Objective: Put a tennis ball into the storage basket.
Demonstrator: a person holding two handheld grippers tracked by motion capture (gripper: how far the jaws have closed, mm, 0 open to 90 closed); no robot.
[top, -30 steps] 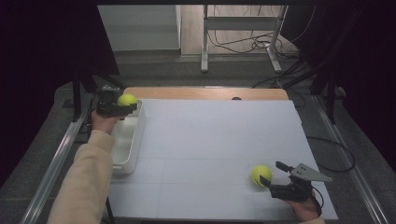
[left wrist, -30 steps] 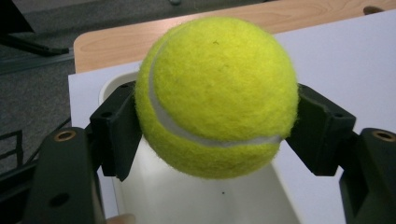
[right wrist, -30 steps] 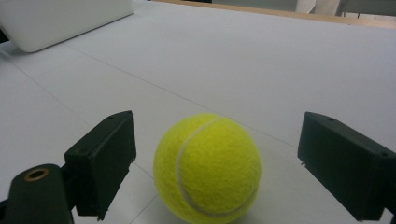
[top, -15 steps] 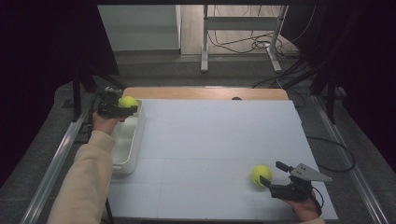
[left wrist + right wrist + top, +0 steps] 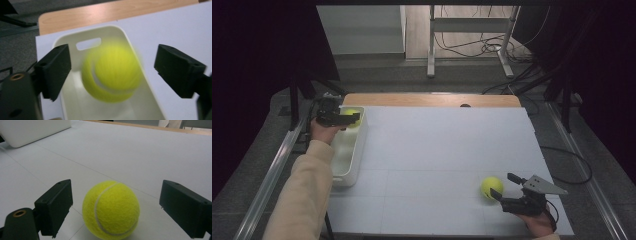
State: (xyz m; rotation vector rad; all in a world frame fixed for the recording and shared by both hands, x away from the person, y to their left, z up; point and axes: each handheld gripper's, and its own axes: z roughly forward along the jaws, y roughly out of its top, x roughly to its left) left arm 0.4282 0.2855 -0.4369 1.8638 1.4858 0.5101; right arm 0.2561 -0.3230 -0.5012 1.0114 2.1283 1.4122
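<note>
A yellow tennis ball (image 5: 112,72), blurred by motion, hangs free between the wide-apart jaws of my left gripper (image 5: 113,68), touching neither. It is over the far end of a white bin (image 5: 130,42). From above, that ball (image 5: 351,114) sits just past the left gripper (image 5: 346,119) at the bin's (image 5: 354,160) far end. A second tennis ball (image 5: 111,210) rests on the white table sheet. My right gripper (image 5: 116,206) stands open around it with a gap on each side. In the high view this ball (image 5: 492,187) lies near the front right, by the right gripper (image 5: 503,186).
The white sheet (image 5: 437,145) covers most of the wooden table (image 5: 427,99). The bin's corner (image 5: 32,130) appears far off in the right gripper view. A metal rail (image 5: 272,170) runs along the left side, and cables lie on the floor beyond the table.
The left gripper's jaws have let go of the ball, which now drops blurred toward the bin. The right gripper stays open by its ball.
</note>
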